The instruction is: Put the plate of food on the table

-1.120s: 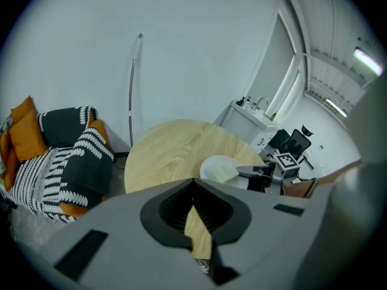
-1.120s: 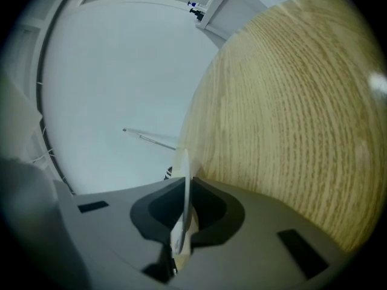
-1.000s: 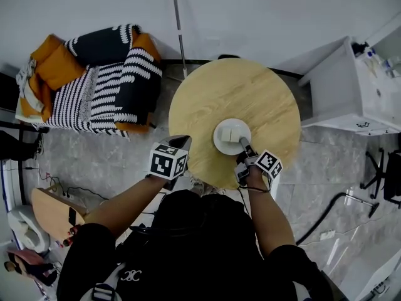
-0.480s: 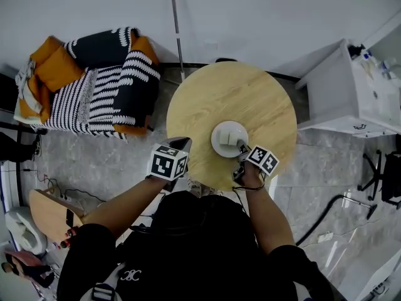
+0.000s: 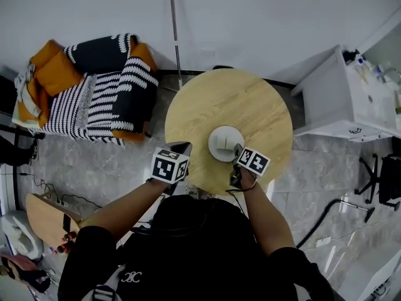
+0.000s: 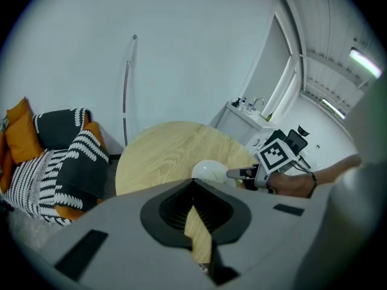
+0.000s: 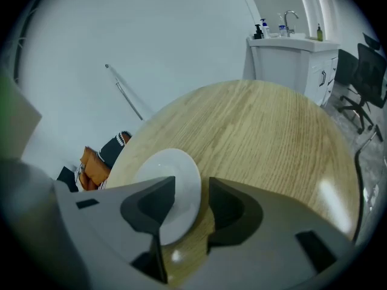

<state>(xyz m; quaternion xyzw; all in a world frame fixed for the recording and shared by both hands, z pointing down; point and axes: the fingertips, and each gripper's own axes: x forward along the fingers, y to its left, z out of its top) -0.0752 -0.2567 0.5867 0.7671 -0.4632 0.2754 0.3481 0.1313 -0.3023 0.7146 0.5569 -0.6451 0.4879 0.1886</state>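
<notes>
A white plate [image 5: 224,143] with pale pieces of food rests on the round wooden table [image 5: 232,99], near its front edge. My right gripper [image 5: 237,151] is at the plate's near right rim. In the right gripper view its jaws [image 7: 192,193] have just been opening and stand open, with the rim of the plate [image 7: 172,177] in the gap and no pad pressing on it. My left gripper [image 5: 182,147] hovers at the table's front left edge, away from the plate. In the left gripper view its jaws [image 6: 193,186] are shut on nothing; the plate [image 6: 208,170] and right gripper [image 6: 240,174] lie beyond them.
A sofa with striped and orange cushions [image 5: 94,86] stands left of the table. A white cabinet with a sink [image 5: 351,93] is at the right, and a thin pole [image 5: 175,30] leans on the back wall. An office chair [image 5: 385,174] stands far right.
The right gripper has rolled and its jaws have opened off the plate's rim. The plate stays flat on the table. The left gripper has kept its place.
</notes>
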